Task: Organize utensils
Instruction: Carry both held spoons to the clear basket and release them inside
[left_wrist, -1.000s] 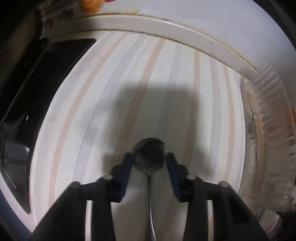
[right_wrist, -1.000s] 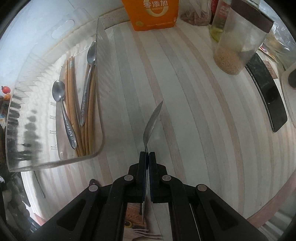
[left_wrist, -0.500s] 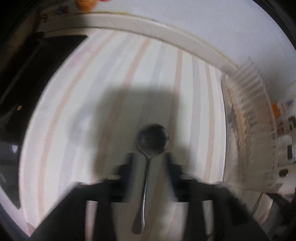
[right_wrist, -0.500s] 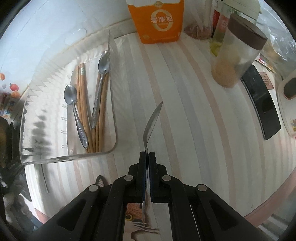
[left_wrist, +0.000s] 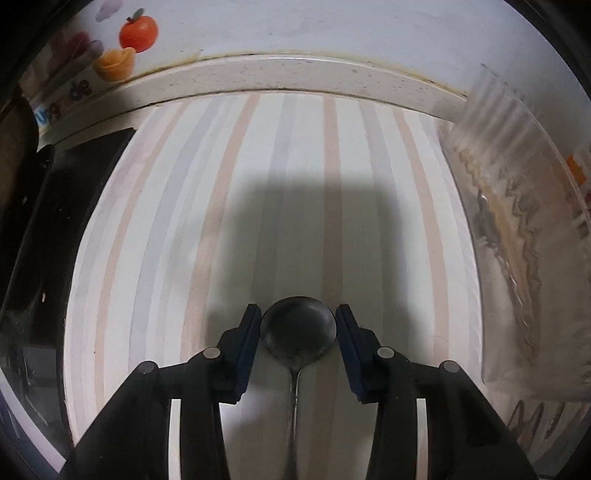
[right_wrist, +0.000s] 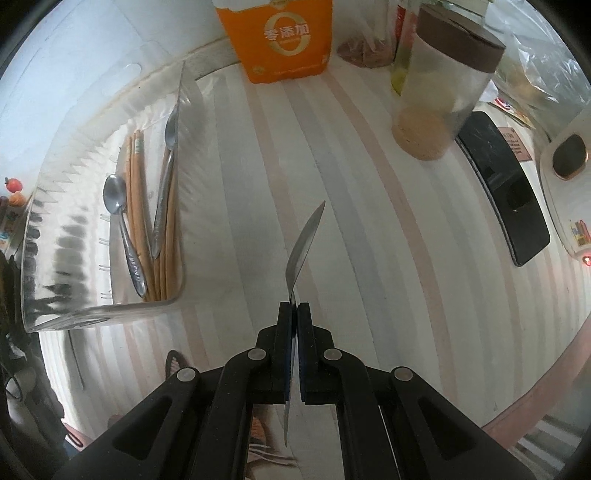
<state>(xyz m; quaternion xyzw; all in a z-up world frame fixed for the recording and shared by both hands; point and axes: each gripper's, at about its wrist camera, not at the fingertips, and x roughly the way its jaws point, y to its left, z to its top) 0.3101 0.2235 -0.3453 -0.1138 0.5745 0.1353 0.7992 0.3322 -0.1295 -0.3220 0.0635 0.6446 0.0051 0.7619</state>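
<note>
A dark metal spoon (left_wrist: 298, 334) lies on the striped tabletop, bowl up in the left wrist view, its handle running down between the fingers. My left gripper (left_wrist: 298, 325) is closing, and its blue pads (left_wrist: 248, 347) meet the rim of the bowl on both sides. My right gripper (right_wrist: 294, 306) is shut on the handle of a thin metal utensil (right_wrist: 304, 238), seen edge-on and held above the table, to the right of the clear tray (right_wrist: 92, 308). That tray holds two spoons (right_wrist: 122, 221) and several wooden chopsticks (right_wrist: 138, 206).
The same clear tray (left_wrist: 517, 229) stands at the right of the left wrist view. An orange carton (right_wrist: 282, 37), a lidded jar of grains (right_wrist: 439, 92) and a black flat device (right_wrist: 506, 188) stand at the back and right. A black appliance (left_wrist: 55, 206) borders the left.
The left jaws spread wider around the spoon half a second ago and have come back in onto its bowl. The right gripper has drifted with its utensil; the tray sits nearer the centre of its view.
</note>
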